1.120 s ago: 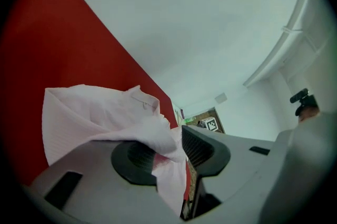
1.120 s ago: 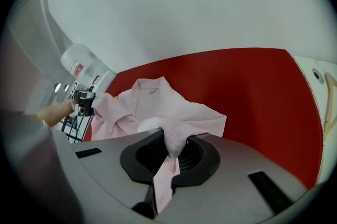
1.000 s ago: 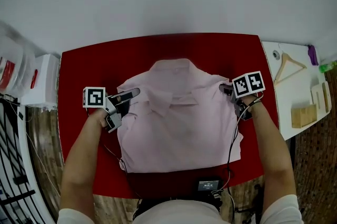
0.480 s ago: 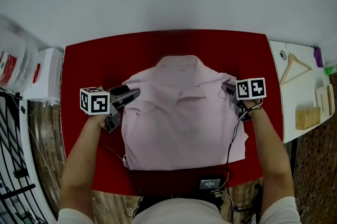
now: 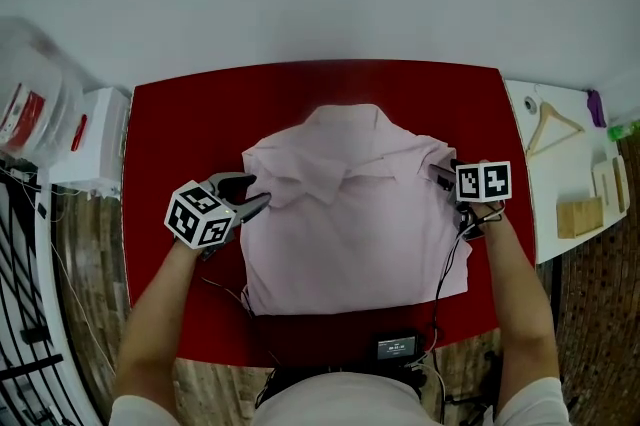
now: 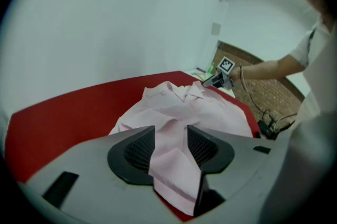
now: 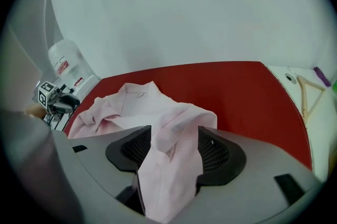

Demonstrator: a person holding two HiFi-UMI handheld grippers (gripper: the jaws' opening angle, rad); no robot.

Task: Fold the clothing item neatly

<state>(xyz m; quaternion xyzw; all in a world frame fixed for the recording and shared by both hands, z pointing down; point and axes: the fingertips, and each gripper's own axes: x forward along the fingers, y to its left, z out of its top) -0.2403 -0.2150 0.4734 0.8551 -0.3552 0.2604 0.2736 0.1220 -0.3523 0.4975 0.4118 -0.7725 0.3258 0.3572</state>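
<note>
Left tool point(image 5: 252, 191) released, jaws apart and just been opening; a fold of shirt point(image 5: 350, 224) lies loose between its pads in the left gripper view point(image 6: 171, 146), not pinched; this tool sits at the shirt's left edge, near the shoulder, marker cube tilted toward the camera; right tool point(image 5: 441, 175) also released, jaws spread wide and just been opening; pink cloth heaped between its pads in the right gripper view point(image 7: 174, 152), pads not pressing on it; this tool is at the shirt's right shoulder edge; shirt is pale pink, lying in the middle of the red desk point(image 5: 180, 134), collar point(image 5: 345, 176) on the far side from the person, sides turned in so the outline is roughly a rectangle, hem toward the person; both forearms reach in from the near edge; small black box point(image 5: 397, 349) at the desk's near edge with cables; wooden hanger point(image 5: 553, 126) on a white surface just right of the desk; clear jar point(image 5: 30, 114) off to the left
</note>
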